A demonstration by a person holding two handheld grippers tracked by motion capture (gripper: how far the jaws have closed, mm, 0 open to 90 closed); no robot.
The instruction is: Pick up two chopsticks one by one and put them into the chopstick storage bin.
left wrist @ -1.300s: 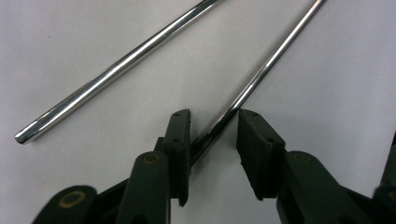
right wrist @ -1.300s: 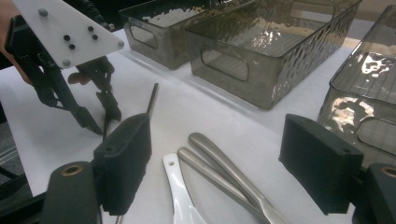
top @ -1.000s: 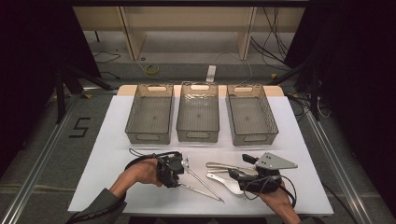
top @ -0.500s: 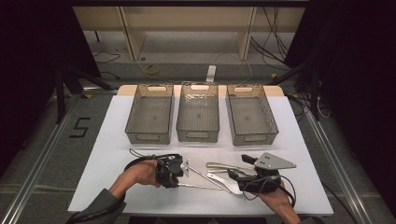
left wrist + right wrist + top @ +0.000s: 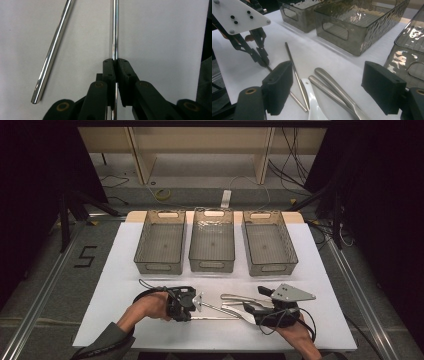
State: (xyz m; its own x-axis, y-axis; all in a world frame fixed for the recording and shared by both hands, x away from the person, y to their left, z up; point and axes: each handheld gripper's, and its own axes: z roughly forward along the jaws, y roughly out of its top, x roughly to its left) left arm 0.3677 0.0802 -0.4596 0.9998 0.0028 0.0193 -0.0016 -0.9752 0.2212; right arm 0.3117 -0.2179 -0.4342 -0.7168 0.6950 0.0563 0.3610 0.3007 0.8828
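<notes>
High view: three clear bins [image 5: 212, 245] are being shown empty, side by side on the desk [image 5: 110, 285]. Left gripper view: a steel chopstick [image 5: 114, 30] is being clamped between the jaws of the left gripper [image 5: 116, 68], lying on the desk beside a second chopstick [image 5: 52, 51]. Right gripper view: the right gripper [image 5: 329, 86] is being held with jaws wide above the spoons [image 5: 329, 82].

We see two shiny silver chopsticks [image 5: 51, 53] and a white spoon [image 5: 313, 101] on the plain white tabletop [image 5: 115, 285], three smoky grey, ripple-textured bins [image 5: 212, 242], and black tools [image 5: 116, 72].
</notes>
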